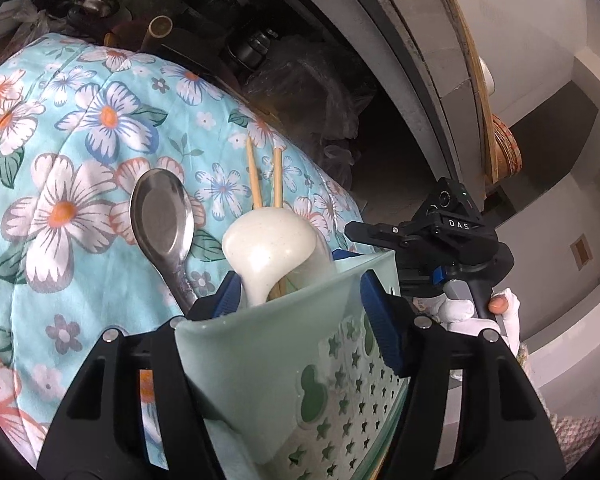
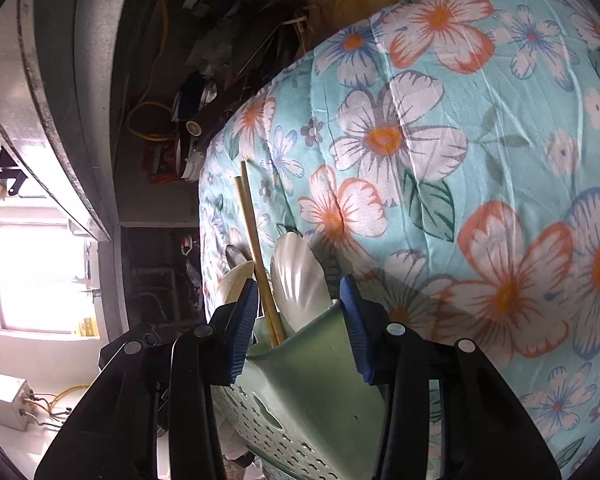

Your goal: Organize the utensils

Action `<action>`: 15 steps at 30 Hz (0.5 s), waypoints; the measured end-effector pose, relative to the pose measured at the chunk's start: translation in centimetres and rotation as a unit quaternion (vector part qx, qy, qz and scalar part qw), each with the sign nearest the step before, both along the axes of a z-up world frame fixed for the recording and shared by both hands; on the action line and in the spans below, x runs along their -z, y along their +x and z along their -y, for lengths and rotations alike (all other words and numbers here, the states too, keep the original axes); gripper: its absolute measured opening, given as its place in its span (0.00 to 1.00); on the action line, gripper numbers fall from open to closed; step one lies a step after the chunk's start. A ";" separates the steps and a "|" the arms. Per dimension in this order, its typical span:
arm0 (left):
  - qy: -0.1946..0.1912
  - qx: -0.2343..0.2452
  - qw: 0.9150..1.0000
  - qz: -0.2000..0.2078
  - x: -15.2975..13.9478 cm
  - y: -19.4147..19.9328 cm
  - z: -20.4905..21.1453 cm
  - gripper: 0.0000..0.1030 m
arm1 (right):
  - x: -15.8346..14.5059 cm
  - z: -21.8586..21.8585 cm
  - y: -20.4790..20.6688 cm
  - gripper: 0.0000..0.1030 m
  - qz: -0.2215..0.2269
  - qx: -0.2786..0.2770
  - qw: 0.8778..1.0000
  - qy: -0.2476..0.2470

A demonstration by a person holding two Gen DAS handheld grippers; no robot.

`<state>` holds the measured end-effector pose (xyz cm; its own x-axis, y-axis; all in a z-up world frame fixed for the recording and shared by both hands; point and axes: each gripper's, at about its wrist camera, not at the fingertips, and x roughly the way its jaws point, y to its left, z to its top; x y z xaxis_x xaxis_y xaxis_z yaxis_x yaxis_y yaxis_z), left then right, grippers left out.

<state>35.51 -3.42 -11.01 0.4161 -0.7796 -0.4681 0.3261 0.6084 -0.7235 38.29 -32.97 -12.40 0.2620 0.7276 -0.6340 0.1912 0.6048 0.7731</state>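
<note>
Both grippers — left gripper (image 1: pixel 300 312), right gripper (image 2: pixel 300 320) — clamp the pale-green perforated utensil holder (image 1: pixel 268 360).

Blown-out window (image 2: pixel 32 276), fisheye edges, dim background

My pale green perforated plastic holder (image 1: pixel 260 364) runs off the bottom edge in both views. It hides the steel spoon's (image 1: pixel 162 216) handle and the lower ends of the wooden chopsticks (image 1: pixel 266 178).

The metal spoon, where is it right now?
In the left wrist view the metal spoon stands in the green utensil basket, left of the white spoon and the chopsticks, against the floral cloth.
</note>
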 end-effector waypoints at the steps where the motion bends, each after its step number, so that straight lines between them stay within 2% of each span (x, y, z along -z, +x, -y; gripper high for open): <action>1: 0.004 0.001 1.000 0.007 -0.3 -0.2 0.1 0.57 | -0.1 0.1 -0.1 0.40 0.002 0.002 1.000 0.002; 10: 0.029 0.018 0.996 0.081 -3.3 -2.0 1.1 0.55 | -2.6 1.2 -1.7 0.39 0.051 0.018 0.998 0.021; 15: 0.063 0.044 0.987 0.144 -5.5 -3.7 2.2 0.54 | -4.8 1.7 -3.1 0.39 0.093 0.026 0.995 0.023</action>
